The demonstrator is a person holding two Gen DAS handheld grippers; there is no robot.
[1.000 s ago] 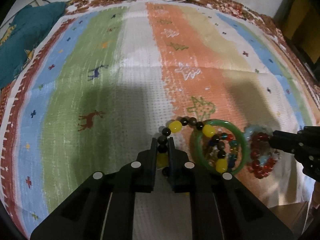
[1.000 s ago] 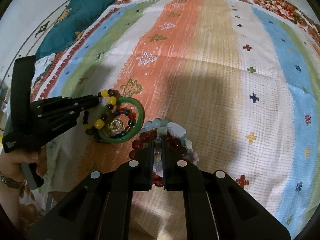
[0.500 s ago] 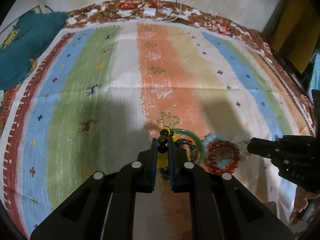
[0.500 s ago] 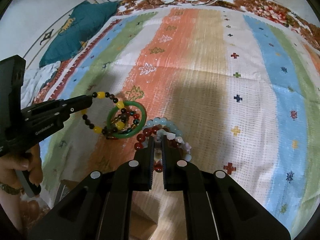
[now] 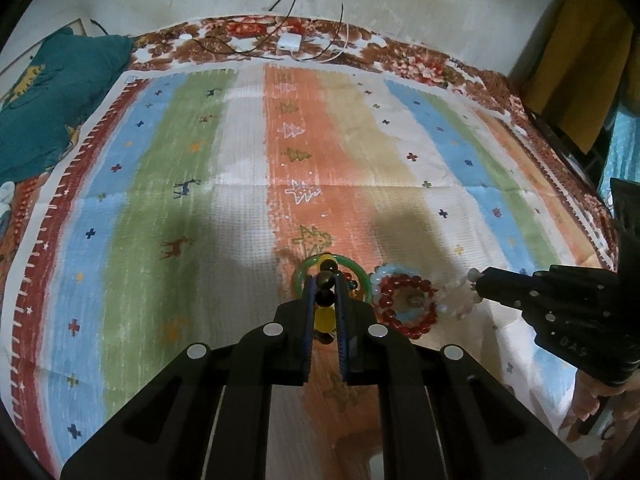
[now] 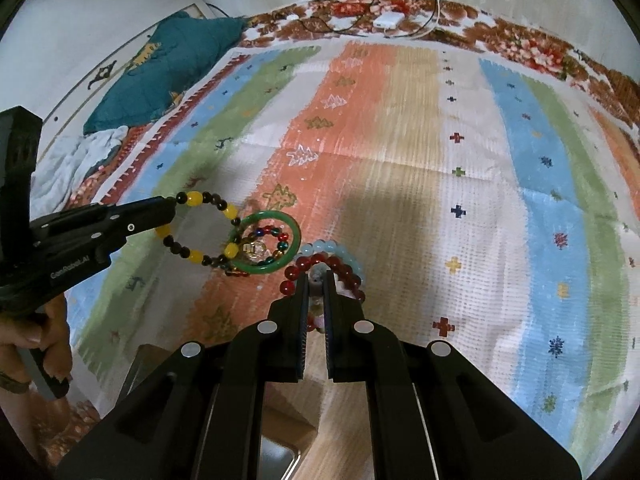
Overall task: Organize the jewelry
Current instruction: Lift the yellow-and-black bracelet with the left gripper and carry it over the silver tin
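I have the yellow and dark bead bracelet (image 6: 202, 232) pinched in my left gripper (image 5: 325, 280), the fingers closed on its beads; in the right wrist view it hangs as an open loop left of centre, its far end touching the green bangle (image 6: 266, 242). That bangle lies on the orange stripe of the striped cloth (image 6: 400, 160), with a small multicoloured bead ring (image 6: 272, 240) and a clear faceted piece inside it. Just right of the bangle lies the red bead bracelet (image 5: 406, 300), resting on a pale blue bead bracelet (image 6: 340, 252). My right gripper (image 6: 316, 280) has its fingers closed on a pale, whitish bead strand (image 5: 460, 294) at the edge of that pile; which bracelet it belongs to I cannot tell. At the top of both views a white charger (image 5: 289, 42) and its cables sit on the floral border, and a teal blanket (image 5: 52, 100) is bunched in the upper left.
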